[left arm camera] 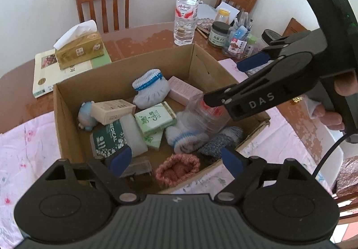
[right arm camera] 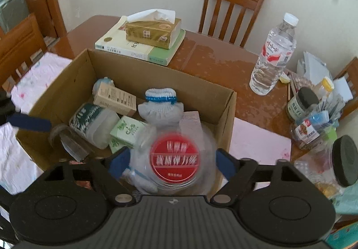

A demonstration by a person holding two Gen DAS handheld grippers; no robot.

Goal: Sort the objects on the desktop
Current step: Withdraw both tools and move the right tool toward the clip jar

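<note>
right tongs (right arm camera: pixel 172 162): wide apart, flanking red-lidded jar (right arm camera: pixel 174 159) over box (right arm camera: pixel 226 114) | left tongs (left arm camera: pixel 176 158): apart, empty, above box | bench (right arm camera: pixel 219 63): bottle (right arm camera: pixel 273 58)

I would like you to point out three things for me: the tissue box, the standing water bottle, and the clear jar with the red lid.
tissue box (right arm camera: pixel 154 34), right wrist view, on its gold front face.
water bottle (left arm camera: pixel 185 14), left wrist view, on its label.
clear jar (right arm camera: pixel 175 160), right wrist view, on its red lid.
</note>
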